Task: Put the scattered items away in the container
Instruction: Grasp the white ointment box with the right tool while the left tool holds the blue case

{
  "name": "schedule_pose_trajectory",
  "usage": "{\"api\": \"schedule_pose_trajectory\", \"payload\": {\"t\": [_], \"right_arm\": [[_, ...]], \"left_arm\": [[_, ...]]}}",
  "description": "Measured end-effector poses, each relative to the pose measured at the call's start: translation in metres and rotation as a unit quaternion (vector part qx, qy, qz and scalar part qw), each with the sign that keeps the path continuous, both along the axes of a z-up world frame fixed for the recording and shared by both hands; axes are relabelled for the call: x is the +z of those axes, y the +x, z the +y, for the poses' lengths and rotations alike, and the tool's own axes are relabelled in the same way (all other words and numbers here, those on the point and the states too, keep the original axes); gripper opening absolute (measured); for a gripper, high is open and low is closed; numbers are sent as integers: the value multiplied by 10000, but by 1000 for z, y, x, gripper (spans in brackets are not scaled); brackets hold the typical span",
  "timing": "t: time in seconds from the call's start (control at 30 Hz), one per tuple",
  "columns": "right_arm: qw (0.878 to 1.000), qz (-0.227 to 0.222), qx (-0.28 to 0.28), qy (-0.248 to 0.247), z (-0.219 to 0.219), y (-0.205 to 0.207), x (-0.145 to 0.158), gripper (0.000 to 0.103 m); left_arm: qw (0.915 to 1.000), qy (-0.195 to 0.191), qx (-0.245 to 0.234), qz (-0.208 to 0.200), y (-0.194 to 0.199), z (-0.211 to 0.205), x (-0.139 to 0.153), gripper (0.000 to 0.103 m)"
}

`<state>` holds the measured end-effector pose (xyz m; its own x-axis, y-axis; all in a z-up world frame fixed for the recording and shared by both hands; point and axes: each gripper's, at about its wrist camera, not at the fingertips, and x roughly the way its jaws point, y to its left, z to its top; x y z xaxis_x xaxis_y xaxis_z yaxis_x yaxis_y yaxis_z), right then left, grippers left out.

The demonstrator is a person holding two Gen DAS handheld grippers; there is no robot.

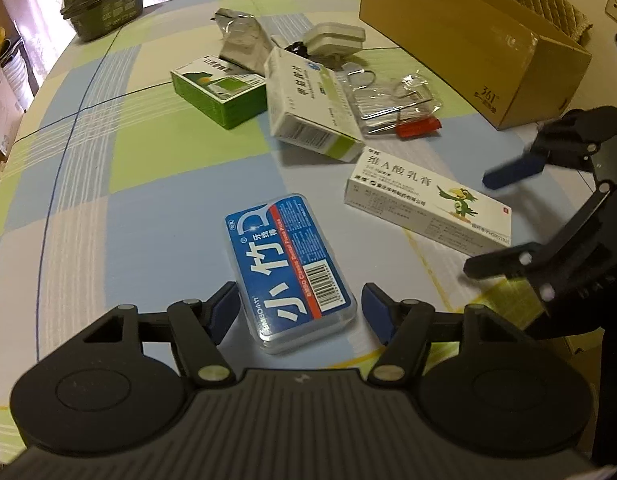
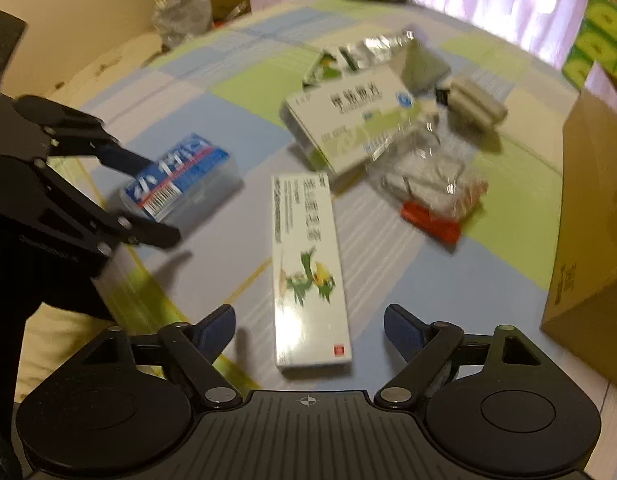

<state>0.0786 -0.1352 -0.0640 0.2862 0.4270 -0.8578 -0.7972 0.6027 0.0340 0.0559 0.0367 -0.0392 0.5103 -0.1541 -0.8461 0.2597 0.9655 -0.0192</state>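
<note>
A blue dental floss box (image 1: 288, 264) lies on the checked tablecloth, its near end between the fingers of my open left gripper (image 1: 300, 312), which does not touch it. In the right wrist view the same box (image 2: 188, 172) sits by the left gripper (image 2: 148, 196). A long white ointment box with a green parrot (image 2: 308, 272) lies lengthwise between the spread fingers of my open right gripper (image 2: 310, 330); this ointment box (image 1: 428, 204) also shows in the left wrist view, under the right gripper (image 1: 496, 220). The brown cardboard box (image 1: 468, 40), open at the top, stands at the far right.
Behind lies a cluster: a green box (image 1: 220, 88), a white medicine box (image 1: 308, 108), a silver foil pouch (image 1: 240, 36), a clear bag of clips (image 1: 392, 100), a red piece (image 1: 418, 126) and a white case (image 1: 334, 38). A dark green tub (image 1: 104, 0) stands at the far left edge.
</note>
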Motion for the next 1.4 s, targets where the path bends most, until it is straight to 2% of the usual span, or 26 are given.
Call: {"api": "schedule_pose_trajectory", "payload": {"t": [0.2, 0.4, 0.53, 0.63, 0.67, 0.7, 0.77, 0.83, 0.87, 1.4], "right_arm": [[9992, -326, 187, -168, 14, 2, -6, 86], [9995, -233, 200, -56, 16, 4, -12, 86], [9998, -174, 110, 2, 16, 6, -14, 86], [9998, -174, 30, 63, 16, 8, -13, 85], [9998, -171, 21, 64, 17, 9, -13, 80], [9999, -159, 19, 47, 17, 10, -14, 67], [9999, -148, -6, 46, 17, 11, -15, 64], [9998, -164, -15, 89, 16, 11, -15, 46], [9998, -190, -28, 86, 16, 10, -14, 41], [9956, -439, -685, 462, -17, -10, 24, 40]], "left_arm": [[9995, -68, 298, 17, 5, 7, 3, 66], [9993, -96, 337, 132, 18, 8, 0, 65], [9993, 91, 271, 259, 23, 4, -6, 55], [9992, 108, 285, 250, 22, 4, -6, 53], [9992, 67, 299, 243, 21, 5, -6, 52], [9992, 42, 303, 238, 20, 6, -6, 52], [9993, 25, 289, 235, 18, 6, -5, 52], [9994, -10, 271, 229, 16, 6, -3, 52], [9994, -23, 263, 214, 15, 6, -2, 52], [9997, -219, 90, -75, 5, -12, 27, 52]]}}
